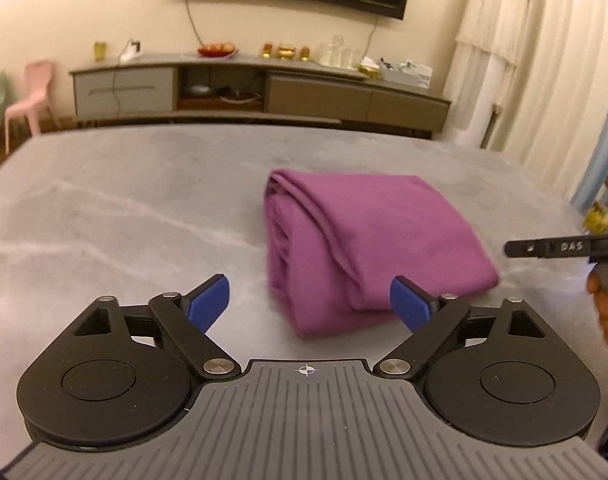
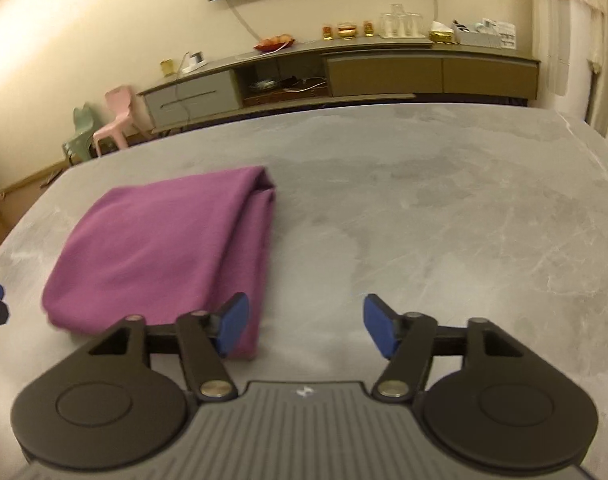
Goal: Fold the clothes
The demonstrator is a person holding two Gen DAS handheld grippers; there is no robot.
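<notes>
A purple garment [image 1: 367, 240] lies folded into a thick rectangular bundle on the grey marble table [image 1: 124, 208]. My left gripper [image 1: 309, 306] is open and empty, just in front of the bundle's near left corner. In the right wrist view the same garment [image 2: 164, 248] lies to the left. My right gripper [image 2: 304, 328] is open and empty, with its left pad beside the bundle's near right corner. The right gripper's black arm also shows at the right edge of the left wrist view [image 1: 551, 247].
A long low sideboard [image 1: 260, 88] with glasses, fruit and small items stands against the far wall. A pink chair [image 1: 28, 96] and a green chair [image 2: 78, 140] stand at the left. White curtains [image 1: 543, 60] hang at the right.
</notes>
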